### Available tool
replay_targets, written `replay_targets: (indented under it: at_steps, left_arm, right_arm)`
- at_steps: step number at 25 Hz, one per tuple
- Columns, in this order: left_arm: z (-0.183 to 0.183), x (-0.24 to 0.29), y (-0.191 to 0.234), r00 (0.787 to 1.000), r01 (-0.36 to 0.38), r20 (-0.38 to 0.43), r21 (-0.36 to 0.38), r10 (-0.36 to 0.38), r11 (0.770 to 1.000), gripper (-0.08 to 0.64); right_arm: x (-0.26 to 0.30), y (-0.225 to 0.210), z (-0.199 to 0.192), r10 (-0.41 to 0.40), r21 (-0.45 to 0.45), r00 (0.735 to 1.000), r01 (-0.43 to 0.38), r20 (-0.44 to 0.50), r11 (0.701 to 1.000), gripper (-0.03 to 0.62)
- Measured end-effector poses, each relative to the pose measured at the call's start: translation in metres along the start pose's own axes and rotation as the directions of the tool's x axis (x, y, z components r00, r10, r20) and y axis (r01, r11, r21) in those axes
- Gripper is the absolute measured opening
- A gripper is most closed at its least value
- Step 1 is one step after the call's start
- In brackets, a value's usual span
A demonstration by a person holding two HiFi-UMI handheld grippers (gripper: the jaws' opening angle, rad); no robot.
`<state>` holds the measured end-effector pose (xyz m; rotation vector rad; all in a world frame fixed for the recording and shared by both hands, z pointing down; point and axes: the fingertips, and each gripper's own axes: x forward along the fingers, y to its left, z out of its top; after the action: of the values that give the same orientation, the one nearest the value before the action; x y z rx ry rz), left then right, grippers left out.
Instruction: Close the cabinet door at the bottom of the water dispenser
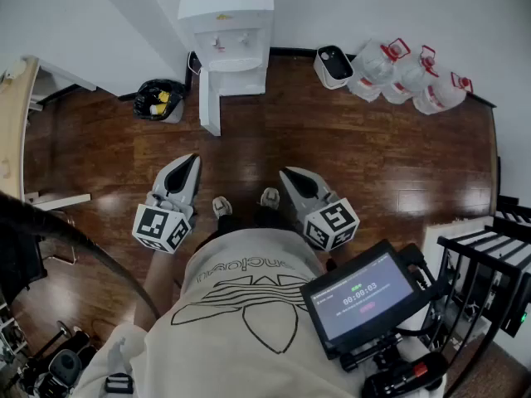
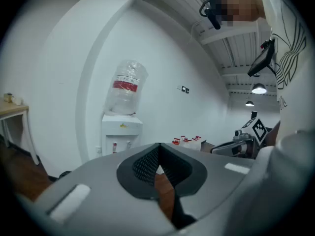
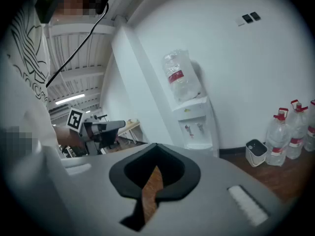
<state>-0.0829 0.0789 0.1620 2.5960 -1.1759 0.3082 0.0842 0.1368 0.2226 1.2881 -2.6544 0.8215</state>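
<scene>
The white water dispenser (image 1: 226, 31) stands against the far wall with a clear bottle (image 2: 127, 87) on top. Its bottom cabinet door (image 1: 210, 103) hangs open, swung out over the wood floor on the dispenser's left side. The dispenser also shows in the left gripper view (image 2: 121, 132) and the right gripper view (image 3: 196, 124). My left gripper (image 1: 192, 161) and right gripper (image 1: 287, 173) are held close to the person's body, well short of the door. Both point toward the dispenser. Each is shut with nothing between its jaws (image 2: 158, 145) (image 3: 155, 145).
A black bin (image 1: 159, 99) with yellow items sits left of the dispenser. A small white bin (image 1: 333, 65) and three water jugs (image 1: 406, 77) line the wall to its right. A wooden table (image 1: 12, 114) is at the left, a black rack (image 1: 489, 264) at the right.
</scene>
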Motion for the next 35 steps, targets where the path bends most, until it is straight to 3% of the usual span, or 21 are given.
replay_targets:
  at_steps: [6,12,16,20,28,32,35]
  left_arm:
    - [-0.024,0.007,0.031,0.988,-0.148,-0.040,-0.013,0.147,0.989,0.020]
    - [-0.052,0.017,0.038,0.979,-0.198,-0.068,-0.058,0.194,0.979,0.020]
    - [-0.055,0.041,0.040,0.988,-0.140,-0.072,-0.087,0.134,0.986,0.020]
    - [-0.098,0.081,0.038,0.990,-0.031,-0.139,-0.108,0.016,0.994,0.020]
    - [-0.184,0.134,0.063,0.956,0.067,-0.272,-0.154,-0.107,0.986,0.020]
    - [-0.192,0.137,0.097,0.983,-0.019,-0.184,-0.191,-0.017,0.981,0.020]
    - [-0.215,0.137,0.122,0.987,-0.102,-0.135,-0.136,0.084,0.985,0.020]
  right_arm:
    - [0.002,-0.074,-0.009,-0.041,0.042,0.997,0.044,-0.059,0.998,0.003]
    - [0.048,-0.065,-0.013,0.023,0.078,0.998,-0.018,-0.063,0.997,0.003]
    - [0.082,-0.056,-0.007,0.035,0.101,0.997,-0.028,-0.075,0.995,0.003]
    - [0.111,-0.064,-0.026,-0.014,0.120,0.992,0.029,-0.124,0.992,0.003]
    - [0.145,-0.103,-0.099,-0.110,0.198,0.961,0.163,-0.255,0.967,0.003]
    - [0.165,-0.123,-0.136,-0.124,0.196,0.962,0.174,-0.243,0.965,0.003]
    - [0.174,-0.150,-0.174,-0.157,0.201,0.965,0.200,-0.212,0.959,0.003]
